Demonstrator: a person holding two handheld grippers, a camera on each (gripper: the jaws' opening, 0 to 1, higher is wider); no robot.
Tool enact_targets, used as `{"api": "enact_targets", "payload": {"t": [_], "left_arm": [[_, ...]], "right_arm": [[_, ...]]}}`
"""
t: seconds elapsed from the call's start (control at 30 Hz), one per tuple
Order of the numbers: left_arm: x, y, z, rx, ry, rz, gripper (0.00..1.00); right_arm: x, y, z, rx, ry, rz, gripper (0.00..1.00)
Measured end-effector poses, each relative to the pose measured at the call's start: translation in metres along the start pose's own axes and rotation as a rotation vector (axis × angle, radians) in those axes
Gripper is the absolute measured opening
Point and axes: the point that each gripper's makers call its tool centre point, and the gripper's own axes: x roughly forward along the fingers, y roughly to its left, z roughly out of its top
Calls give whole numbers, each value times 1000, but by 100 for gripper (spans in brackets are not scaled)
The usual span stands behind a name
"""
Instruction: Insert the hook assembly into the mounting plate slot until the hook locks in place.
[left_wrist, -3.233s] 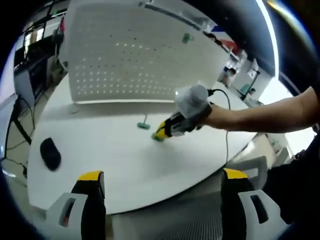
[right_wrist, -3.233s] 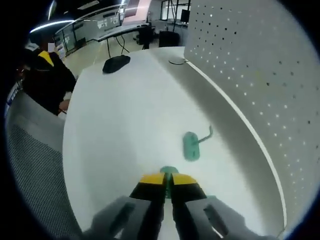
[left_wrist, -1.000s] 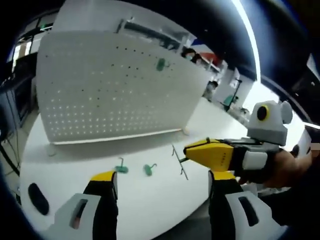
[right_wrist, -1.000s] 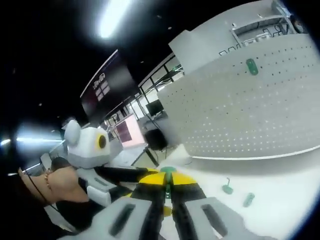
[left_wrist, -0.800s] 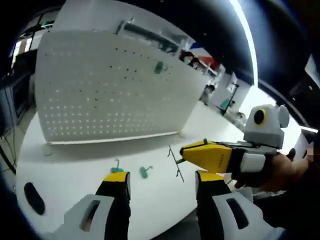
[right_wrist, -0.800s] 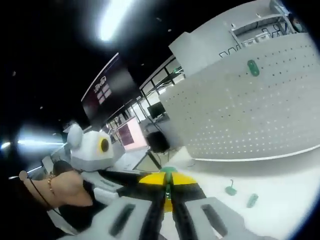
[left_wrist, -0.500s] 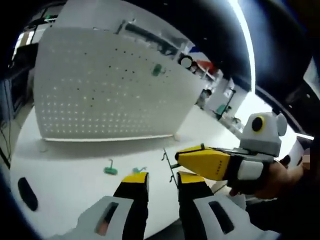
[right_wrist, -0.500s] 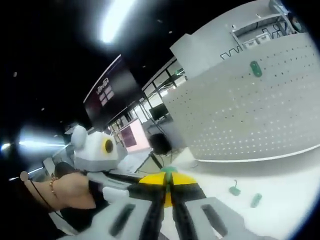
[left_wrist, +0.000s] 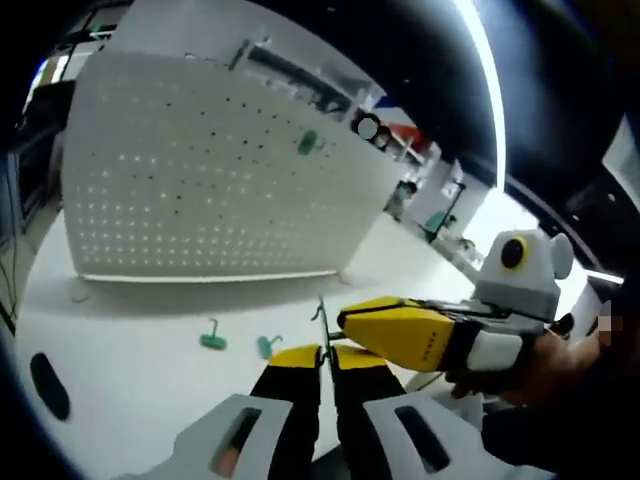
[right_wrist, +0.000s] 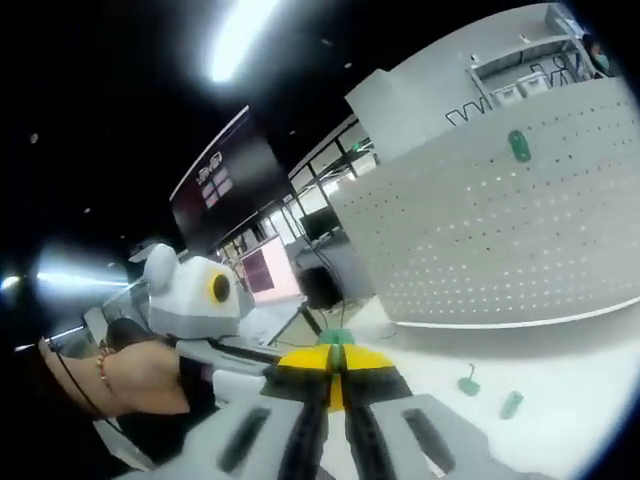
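The right gripper is closed on a green hook assembly, raised above the white table. The left gripper is nearly closed beside a wire part; contact cannot be told. Two green hooks lie on open tabletop before the pegboard, which carries one mounted hook.

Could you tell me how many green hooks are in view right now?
3: one hung on the pegboard at, two lying on the table at and. A fourth may be hidden in the right gripper.
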Motion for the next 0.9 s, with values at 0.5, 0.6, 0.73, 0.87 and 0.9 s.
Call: {"api": "enact_targets", "payload": {"t": [0.5,0.6,0.73,0.87,0.9], "left_arm": [[-6,11,6,88,-7,87,1],[-7,14,7,108,-11,102,1],[-6,10,9,146,-24,102,1],[-4,5,10,240,-25,110,1],[-4,3,12,253,-33,115,1]], "right_arm": [[-3,4,4,110,82,74,11],[-7,2,2,109,104,73,11],[-9,0,0,100,113,64,11],[-6,3,2,111,93,65,11],[-6,4,3,112,91,67,11]]}}
